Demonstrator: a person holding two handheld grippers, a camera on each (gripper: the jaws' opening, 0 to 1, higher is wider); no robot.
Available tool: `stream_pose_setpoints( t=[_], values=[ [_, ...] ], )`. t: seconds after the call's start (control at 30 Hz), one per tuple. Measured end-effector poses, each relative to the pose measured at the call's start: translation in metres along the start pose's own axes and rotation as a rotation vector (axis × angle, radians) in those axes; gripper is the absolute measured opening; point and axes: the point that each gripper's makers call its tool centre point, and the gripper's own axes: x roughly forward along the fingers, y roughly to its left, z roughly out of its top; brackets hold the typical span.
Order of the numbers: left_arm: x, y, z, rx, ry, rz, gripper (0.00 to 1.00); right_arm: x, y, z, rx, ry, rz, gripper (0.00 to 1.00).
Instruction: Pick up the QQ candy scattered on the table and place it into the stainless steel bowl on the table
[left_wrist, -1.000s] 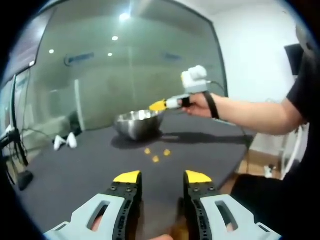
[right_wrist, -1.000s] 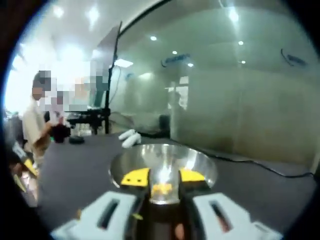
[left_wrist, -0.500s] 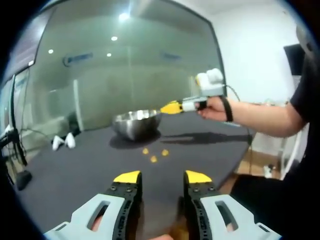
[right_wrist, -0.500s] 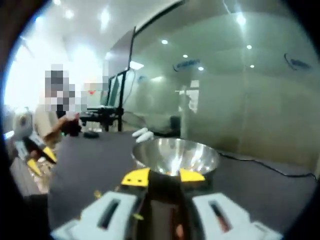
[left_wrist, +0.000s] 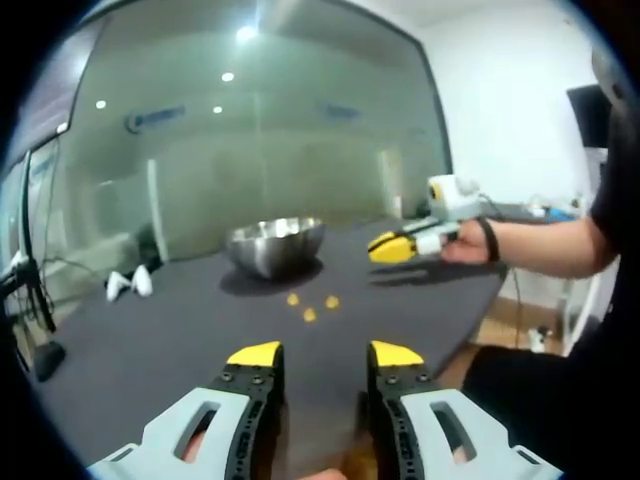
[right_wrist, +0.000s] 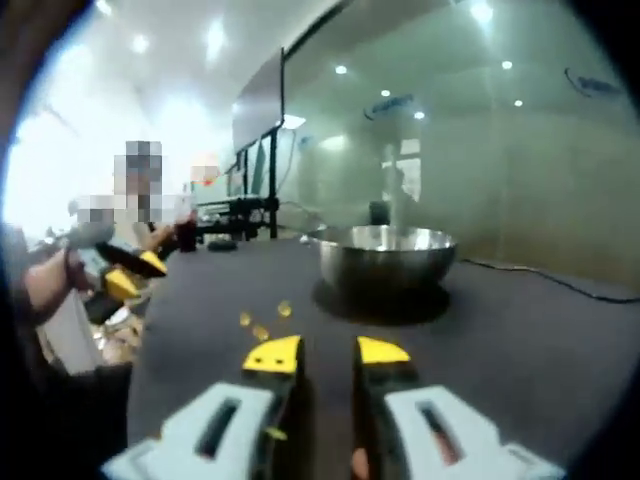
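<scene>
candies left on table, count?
3, clustered on the dark table in front of the steel bowl: one nearest the bowl, one right, one closest to camera. Others may be hidden.

Dark grey table (left_wrist: 180, 330): stainless steel bowl (left_wrist: 275, 246) upright; three yellow QQ candies (left_wrist: 310, 305) clustered near it; white objects (left_wrist: 130, 284) well apart.

No readable text anywhere. Only a blurred bluish logo on the glass wall (left_wrist: 260, 150), upper left in the left gripper view and above the bowl in the right gripper view, with letters too smeared to make out.
</scene>
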Motion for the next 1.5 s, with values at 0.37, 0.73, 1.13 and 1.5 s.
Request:
stream_pose_setpoints(
  t=[0.37, 0.73, 1.13, 1.5],
  values=[
    [0.0, 0.0, -0.001, -0.001, 0.001, 0.006, 0.35, 0.024, 0.044, -0.003, -0.112, 0.052, 0.149, 0.2],
    [-0.007, 0.007, -0.002, -0.007, 0.004, 0.025, 0.35, 0.068, 0.066, -0.013, -0.102, 0.132, 0.216, 0.19],
    [-0.011, 0.015, -0.005, -0.012, 0.008, 0.053, 0.35, 0.082, 0.068, -0.021, -0.096, 0.175, 0.231, 0.1],
    [-0.007, 0.011, -0.005, -0.01, 0.009, 0.04, 0.35, 0.074, 0.063, -0.011, -0.1, 0.151, 0.2, 0.1]
  ],
)
